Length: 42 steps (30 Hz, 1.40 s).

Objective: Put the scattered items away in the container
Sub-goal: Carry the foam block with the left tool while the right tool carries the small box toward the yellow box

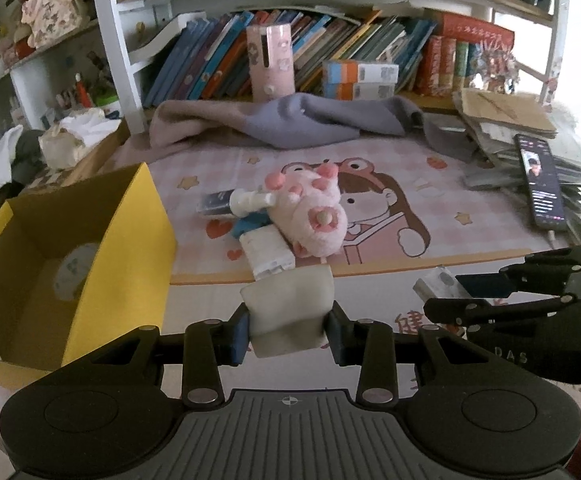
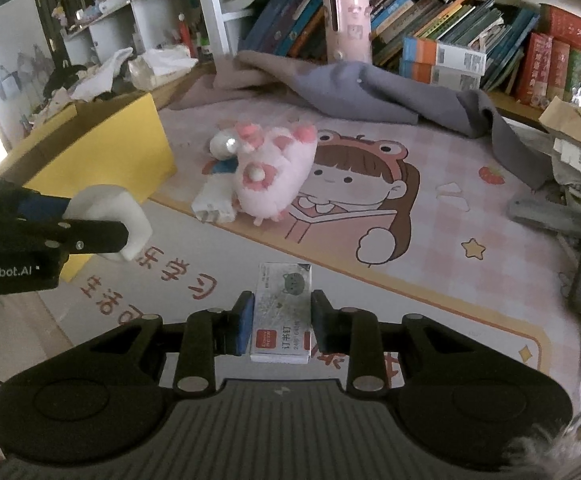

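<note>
LEFT: my left gripper (image 1: 288,330) pinches a soft white pad (image 1: 288,308), squashy, light, held mid-body | RIGHT: right gripper (image 2: 280,326) clamps the stiff staple box (image 2: 282,312) across its flat sides | BOX: yellow container (image 1: 70,240) sits ahead-left of the left fingers.

Yellow box (image 1: 90,248) at left of the left wrist frame: top open, nothing over it. Mat (image 1: 470,184) bare at centre right. Pile mid-frame blocks: pink plush (image 1: 310,208) over a white pack (image 1: 268,254). Grey cloth (image 1: 290,120) and books (image 1: 350,40) wall the top; phone (image 1: 540,184) at right edge.
</note>
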### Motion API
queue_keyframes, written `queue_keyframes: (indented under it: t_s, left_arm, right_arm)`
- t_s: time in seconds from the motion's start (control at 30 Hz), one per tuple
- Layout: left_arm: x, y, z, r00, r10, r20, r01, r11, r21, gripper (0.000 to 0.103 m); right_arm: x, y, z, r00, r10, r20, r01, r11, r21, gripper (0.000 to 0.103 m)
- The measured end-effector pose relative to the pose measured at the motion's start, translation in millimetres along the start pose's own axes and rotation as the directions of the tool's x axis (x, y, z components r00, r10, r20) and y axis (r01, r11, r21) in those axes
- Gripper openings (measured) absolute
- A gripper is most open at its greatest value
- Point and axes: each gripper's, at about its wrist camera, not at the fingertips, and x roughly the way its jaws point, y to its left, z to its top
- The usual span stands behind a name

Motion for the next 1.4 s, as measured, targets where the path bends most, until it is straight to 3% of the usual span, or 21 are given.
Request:
queue_keyframes:
  t_s: [0.4, 0.83, 1.4]
  left_arm:
    - [-44.5, 16.3, -7.4, 0.993, -0.106, 0.046, 0.104, 0.993, 0.048, 0.036]
    - [-62.7, 41.4, -32.4, 0.976, -0.211, 0.06, 0.207, 0.977, 0.057, 0.036]
    - [-107.8, 112.8, -92.1, 0.953, -0.289, 0.093, 0.284, 0.957, 0.059, 0.036]
  right_arm:
    - [-46.2, 30.3, 5.2, 0.999, 0.027, 0.043, -0.028, 0.999, 0.041, 0.028]
    - [-66.1, 72.5, -6.9, 0.997, -0.053, 0.053, 0.049, 0.997, 0.064, 0.028]
    - [-81.3, 179.7, -38.4, 0.991, -0.12, 0.058, 0.116, 0.991, 0.067, 0.028]
